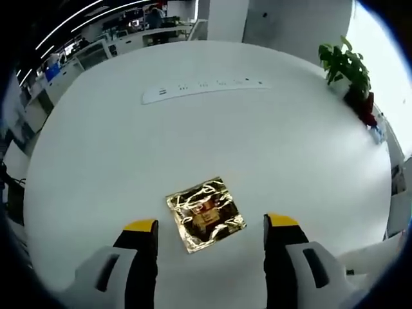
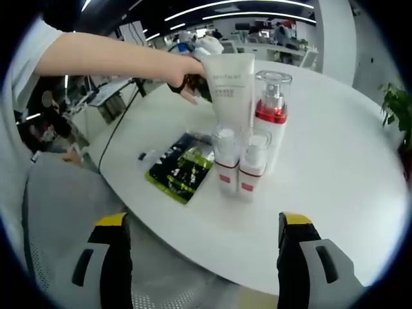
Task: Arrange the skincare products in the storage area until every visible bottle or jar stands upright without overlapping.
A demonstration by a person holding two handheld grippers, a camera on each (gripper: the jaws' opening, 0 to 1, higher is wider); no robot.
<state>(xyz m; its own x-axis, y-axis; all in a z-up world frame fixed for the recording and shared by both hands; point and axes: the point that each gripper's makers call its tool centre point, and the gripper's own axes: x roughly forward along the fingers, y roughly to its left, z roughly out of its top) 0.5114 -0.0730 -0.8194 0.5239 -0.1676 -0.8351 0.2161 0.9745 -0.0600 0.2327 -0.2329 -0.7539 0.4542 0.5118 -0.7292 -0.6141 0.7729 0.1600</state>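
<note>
The left tongs [image 1: 210, 226] are spread and hold nothing, hanging just short of a gold foil sachet [image 1: 205, 213] lying flat on the white table [image 1: 129, 148]. The right tongs [image 2: 205, 222] are likewise spread and hold nothing, well back from the bottles [image 2: 241, 164]. These stand upright in a tight group with a white tube [image 2: 230, 87] behind them and a dark sachet [image 2: 180, 166] just beside. The step looks like gathering the gold sachet; next, closing on its edge.

Round white table [image 1: 290, 148], potted plant [image 1: 347, 71] at its edge, office desks [image 1: 122, 38] behind.
</note>
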